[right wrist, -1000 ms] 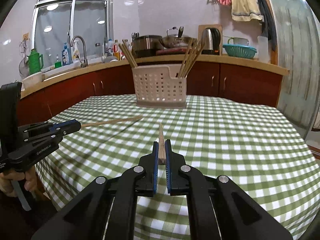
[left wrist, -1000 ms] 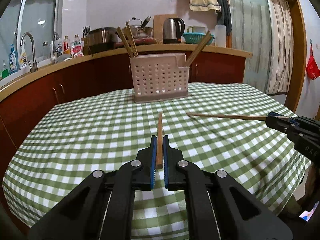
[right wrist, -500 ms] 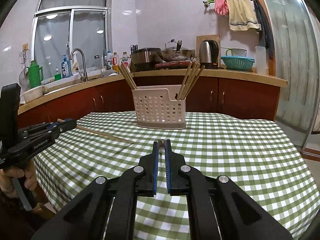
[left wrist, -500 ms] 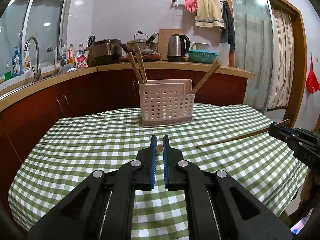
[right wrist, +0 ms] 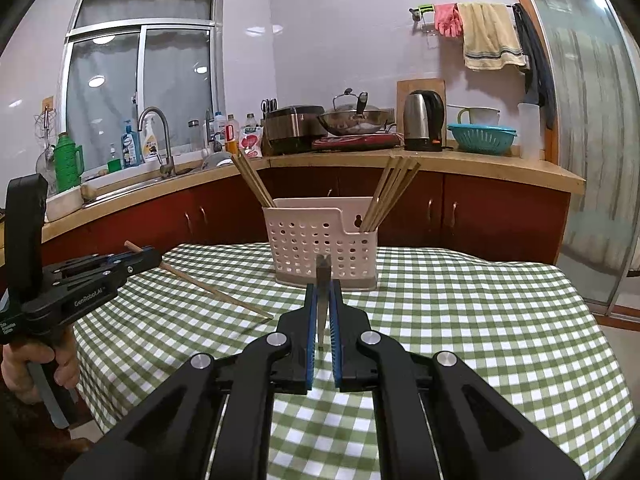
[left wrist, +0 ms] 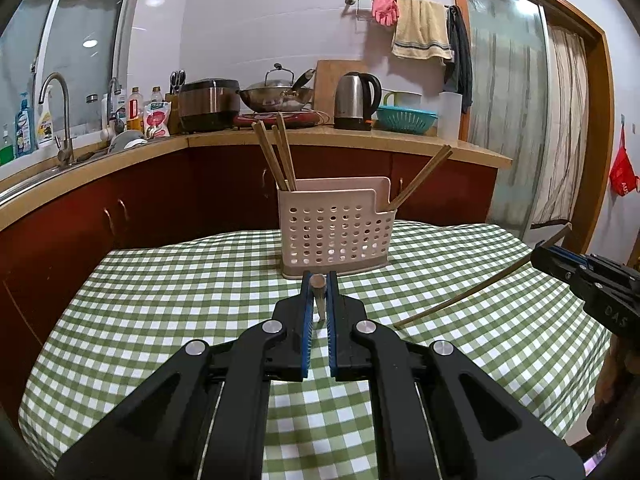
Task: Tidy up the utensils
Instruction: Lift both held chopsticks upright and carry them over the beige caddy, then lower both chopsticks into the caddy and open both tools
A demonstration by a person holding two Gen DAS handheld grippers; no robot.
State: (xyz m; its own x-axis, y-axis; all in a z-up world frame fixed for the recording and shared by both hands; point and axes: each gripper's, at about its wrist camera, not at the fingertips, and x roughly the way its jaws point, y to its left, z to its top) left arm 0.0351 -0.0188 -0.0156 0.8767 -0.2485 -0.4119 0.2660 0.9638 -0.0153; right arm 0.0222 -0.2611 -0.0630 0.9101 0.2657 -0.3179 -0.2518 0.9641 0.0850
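A white perforated utensil holder (left wrist: 336, 232) stands on the green checked table, with several wooden chopsticks leaning in its left and right compartments; it also shows in the right wrist view (right wrist: 322, 246). My left gripper (left wrist: 319, 292) is shut on a wooden chopstick (left wrist: 319, 285), held tilted with its tip down above the cloth. My right gripper (right wrist: 323, 300) is shut on another chopstick (right wrist: 322, 280). Each gripper shows in the other's view: the right one (left wrist: 548, 258) with its chopstick (left wrist: 472, 292), the left one (right wrist: 148, 258) with its chopstick (right wrist: 216, 292).
The table (left wrist: 180, 300) has a rounded edge near me. Behind it runs a red-cabinet counter with a sink tap (right wrist: 158, 140), rice cooker (left wrist: 208, 104), wok, kettle (left wrist: 356, 100) and teal colander. A glass door stands at the right.
Both grippers have lifted their chopsticks off the cloth and tilted them from lying flat to pointing tip-down. Both have drawn closer to the holder and higher.
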